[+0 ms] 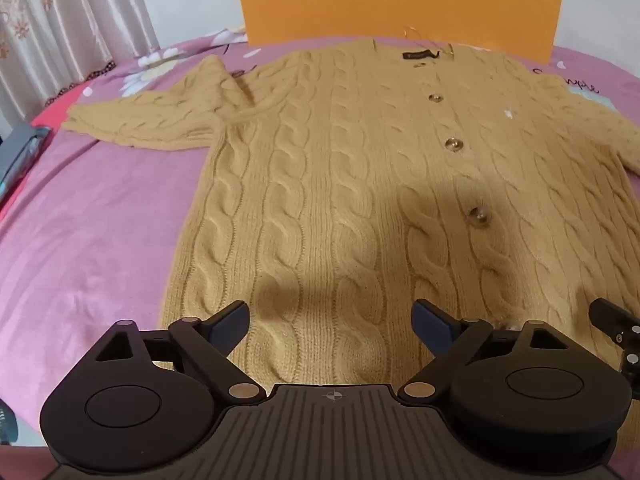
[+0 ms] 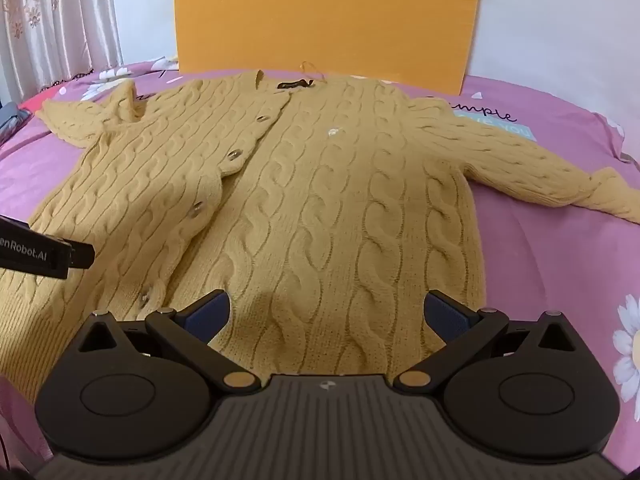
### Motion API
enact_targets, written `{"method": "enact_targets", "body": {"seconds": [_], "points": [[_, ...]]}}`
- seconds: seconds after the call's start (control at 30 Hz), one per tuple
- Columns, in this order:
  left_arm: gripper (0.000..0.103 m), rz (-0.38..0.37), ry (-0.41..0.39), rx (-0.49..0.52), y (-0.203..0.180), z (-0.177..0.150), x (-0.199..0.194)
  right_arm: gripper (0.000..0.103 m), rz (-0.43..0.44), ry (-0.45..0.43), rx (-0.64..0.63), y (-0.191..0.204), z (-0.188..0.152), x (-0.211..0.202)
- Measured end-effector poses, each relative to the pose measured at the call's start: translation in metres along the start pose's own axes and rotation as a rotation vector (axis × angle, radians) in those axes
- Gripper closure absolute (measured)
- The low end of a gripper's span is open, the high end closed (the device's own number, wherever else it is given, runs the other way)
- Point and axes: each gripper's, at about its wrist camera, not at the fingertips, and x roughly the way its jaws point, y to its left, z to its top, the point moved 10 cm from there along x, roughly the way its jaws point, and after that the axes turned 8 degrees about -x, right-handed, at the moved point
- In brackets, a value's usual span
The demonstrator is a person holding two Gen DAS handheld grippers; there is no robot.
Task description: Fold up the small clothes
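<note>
A: Main item?

B: Mustard cable-knit cardigan (image 1: 360, 184), spread flat and face up on the pink bedsheet (image 1: 92, 232), collar at the far end, hem nearest the cameras. Buttoned down the front; buttons (image 1: 454, 143) run in a line from the neck toward the hem. Dark neck label (image 2: 294, 85) at the collar.

A: Sleeves?

B: Both out to the sides. Left sleeve (image 1: 136, 120) lies bent with a raised fold near the shoulder. Right sleeve (image 2: 540, 168) stretches out over the sheet, cuff toward the bed edge.

A: Grippers?

B: Left gripper (image 1: 330, 320) hovers over the hem, fingers wide apart, nothing between them but knit underneath. Right gripper (image 2: 326, 312) same: fingers spread wide over the hem's right part, holding nothing. Can't tell whether the tips touch the fabric. Part of the left gripper shows at the left edge of the right wrist view, over the cardigan's lower left.

A: Surroundings?

B: Orange board (image 2: 328, 16) upright behind the collar against a white wall. Floral curtain (image 1: 72, 20) far left. Sheet has daisy prints (image 2: 632, 344) and printed lettering (image 2: 484, 114) by the right shoulder.
</note>
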Motion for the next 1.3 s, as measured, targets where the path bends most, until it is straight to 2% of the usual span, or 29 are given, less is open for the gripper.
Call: {"method": "enact_targets", "body": {"seconds": [0.07, 0.13, 1.3], "points": [[0.0, -0.003, 0.005, 0.007, -0.0035, -0.0006, -0.0002, 0.0, -0.007, -0.004, -0.007, 0.0002, 0.0007, 0.0001], [0.0, -0.041, -0.004, -0.027, 0.003, 0.0026, 0.0008, 0.0, -0.009, -0.003, -0.003, 0.0002, 0.0013, 0.0001], [0.0, -0.02, -0.008, -0.025, 0.0062, 0.0066, 0.0017, 0.0, -0.015, -0.001, -0.022, 0.007, 0.0085, 0.0055]]}}
